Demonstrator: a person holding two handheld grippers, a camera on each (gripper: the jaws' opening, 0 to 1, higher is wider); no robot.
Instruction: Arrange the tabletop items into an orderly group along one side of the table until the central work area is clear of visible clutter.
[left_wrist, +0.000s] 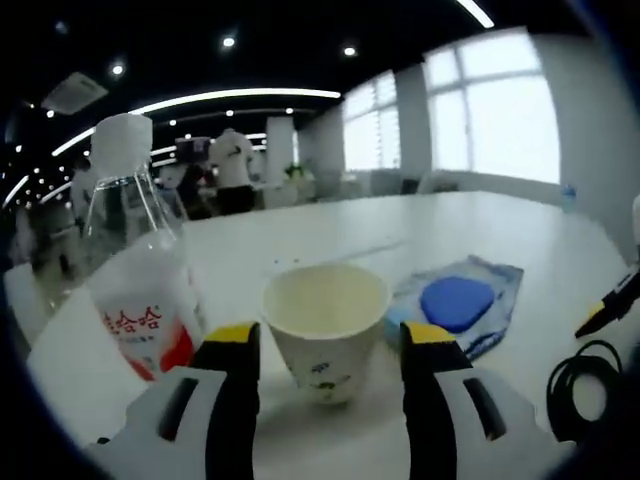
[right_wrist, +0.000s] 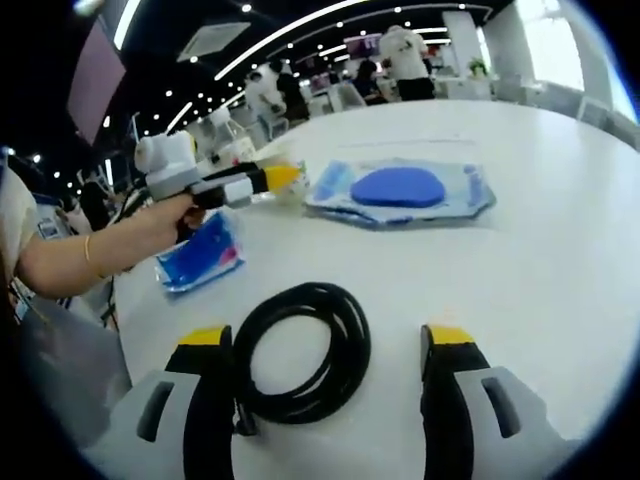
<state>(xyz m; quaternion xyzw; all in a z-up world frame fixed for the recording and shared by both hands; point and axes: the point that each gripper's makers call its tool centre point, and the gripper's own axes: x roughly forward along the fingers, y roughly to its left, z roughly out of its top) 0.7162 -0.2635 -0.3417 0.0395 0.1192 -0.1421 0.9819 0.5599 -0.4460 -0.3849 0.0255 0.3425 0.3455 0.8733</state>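
White round table (left_wrist: 470, 225): bearing paper cup (left_wrist: 325, 325), clear bottle (left_wrist: 135, 265), blue pad in wrapper (left_wrist: 458, 303), coiled black cable (right_wrist: 300, 350), marker (left_wrist: 610, 305), second blue packet (right_wrist: 200, 250).

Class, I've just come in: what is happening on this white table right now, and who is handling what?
A person holds a gripper in each hand to tidy the table. The left gripper has its jaws open on either side of a paper cup, beside a plastic bottle. The right gripper is open over a coiled black cable. A blue pad in a clear wrapper and a blue packet lie nearby.
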